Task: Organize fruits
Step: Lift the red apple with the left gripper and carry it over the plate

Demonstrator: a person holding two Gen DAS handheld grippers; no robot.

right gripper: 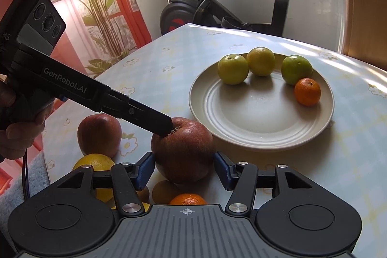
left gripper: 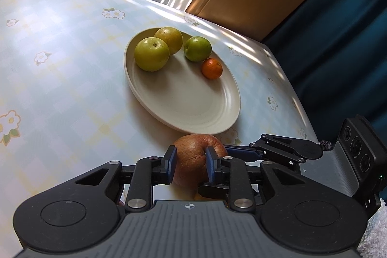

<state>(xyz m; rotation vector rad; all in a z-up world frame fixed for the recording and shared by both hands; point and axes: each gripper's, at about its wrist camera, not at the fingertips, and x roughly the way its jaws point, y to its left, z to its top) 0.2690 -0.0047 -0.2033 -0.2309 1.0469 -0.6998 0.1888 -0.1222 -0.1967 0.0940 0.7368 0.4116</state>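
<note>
A red apple (right gripper: 183,151) sits on the table just before a cream plate (right gripper: 254,127). My right gripper (right gripper: 184,169) is open with its blue pads on either side of the apple. My left gripper (left gripper: 189,161) is narrowed over the apple's top (left gripper: 193,151); in the right wrist view its tip (right gripper: 167,128) rests at the stem dimple. The plate (left gripper: 193,108) holds two green fruits (left gripper: 152,54) (left gripper: 197,48), a yellow-green one (left gripper: 169,40) and a small mandarin (left gripper: 212,68).
Near the table's front edge lie a second red apple (right gripper: 99,133), a lemon (right gripper: 95,163), a brown kiwi (right gripper: 164,191) and a mandarin (right gripper: 188,199). An exercise bike (right gripper: 193,11) and a plant (right gripper: 96,4) stand beyond the table. A blue curtain (left gripper: 338,40) hangs past the right edge.
</note>
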